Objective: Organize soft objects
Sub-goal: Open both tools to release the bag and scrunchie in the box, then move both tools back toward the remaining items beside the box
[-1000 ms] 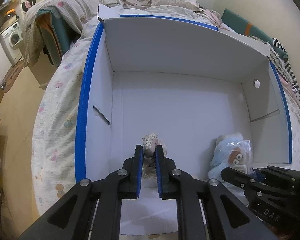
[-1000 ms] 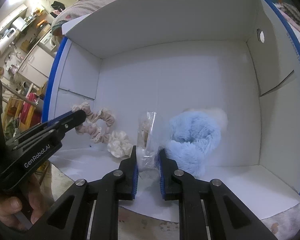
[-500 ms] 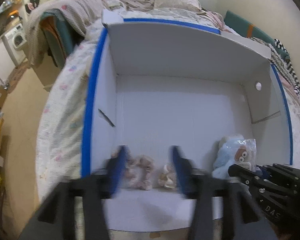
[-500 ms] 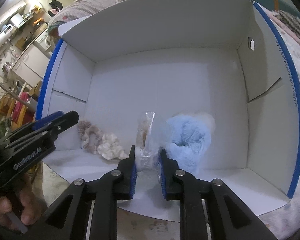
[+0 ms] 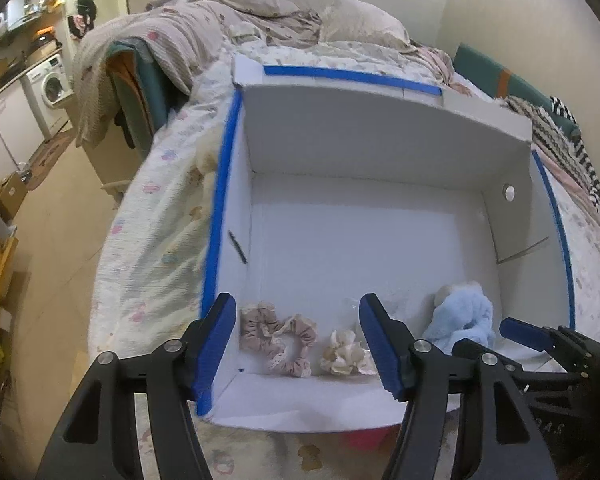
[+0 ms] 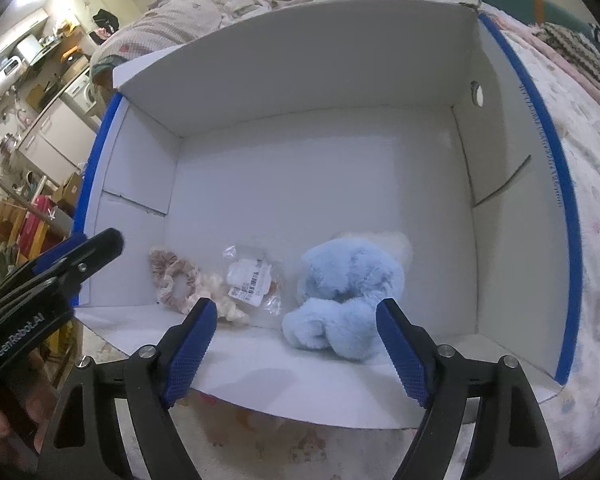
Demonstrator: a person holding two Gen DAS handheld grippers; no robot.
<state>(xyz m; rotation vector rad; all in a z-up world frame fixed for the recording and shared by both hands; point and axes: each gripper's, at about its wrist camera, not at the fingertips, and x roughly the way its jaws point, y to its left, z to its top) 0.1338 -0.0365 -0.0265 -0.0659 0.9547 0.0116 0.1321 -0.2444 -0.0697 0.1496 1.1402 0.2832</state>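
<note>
Four soft items already lie in a row along the near wall of the white box (image 5: 380, 148), which sits on the bed (image 5: 160, 208), so the sorting looks well advanced; whether more pieces wait outside the views cannot be told. At the left end is a pink scrunchie (image 5: 278, 334), a ruffled loop lying flat, touching a cream scrunchie (image 5: 346, 354) bunched into a ball. Next comes a clear plastic packet (image 6: 252, 280) with a barcode label, crinkled and lying on its side, then a fluffy blue plush (image 6: 344, 296) slumped just beside it, well clear of the right wall. The left gripper (image 5: 300, 344) hangs above the scrunchies with its jaws wide apart and nothing between them; the right gripper (image 6: 296, 348) is likewise spread wide and empty, over the near edge in front of the packet and plush
</note>
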